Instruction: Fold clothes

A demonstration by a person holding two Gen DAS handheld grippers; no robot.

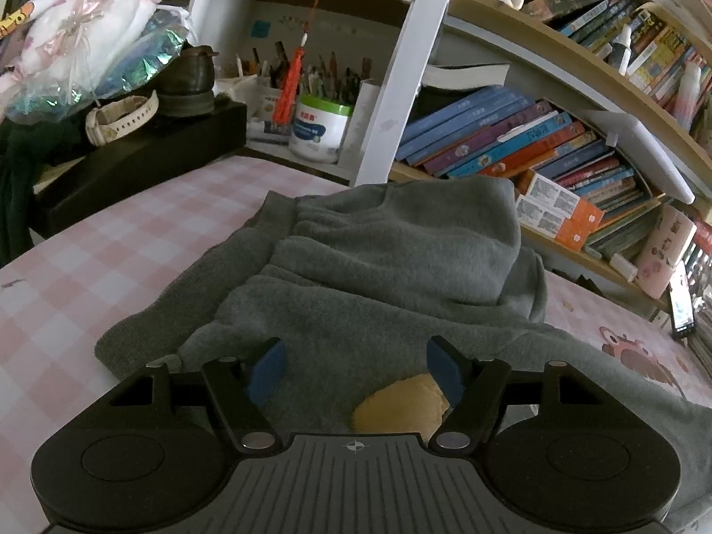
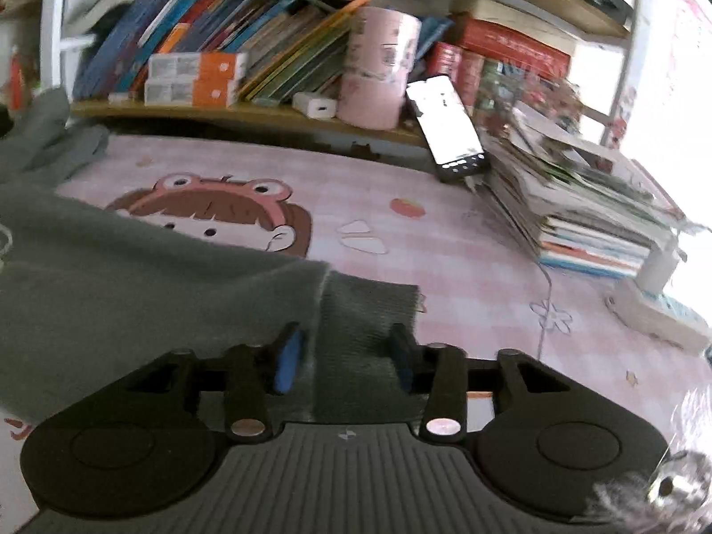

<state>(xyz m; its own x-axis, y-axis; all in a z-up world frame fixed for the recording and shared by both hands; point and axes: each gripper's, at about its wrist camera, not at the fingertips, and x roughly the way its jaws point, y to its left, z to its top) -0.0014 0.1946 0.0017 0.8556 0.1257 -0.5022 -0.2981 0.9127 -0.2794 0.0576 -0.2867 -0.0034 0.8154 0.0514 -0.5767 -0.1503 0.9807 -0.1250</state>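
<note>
A grey fleece sweatshirt (image 1: 378, 267) lies bunched on the pink checked table cover (image 1: 111, 258), its hood folded up at the back. A yellow patch (image 1: 400, 409) shows on it just in front of my left gripper (image 1: 356, 365), which is open and hovers over the fabric. In the right wrist view a grey sleeve (image 2: 155, 285) stretches across the table to its ribbed cuff (image 2: 369, 307). My right gripper (image 2: 345, 356) is open with the cuff lying between its fingers.
A low shelf of books (image 1: 511, 142) runs along the back. A pen pot (image 1: 318, 127) and a black box (image 1: 133, 164) stand at the back left. A phone (image 2: 449, 124) leans on a book stack (image 2: 578, 204) at right. A pink roll (image 2: 378, 66) stands on the shelf.
</note>
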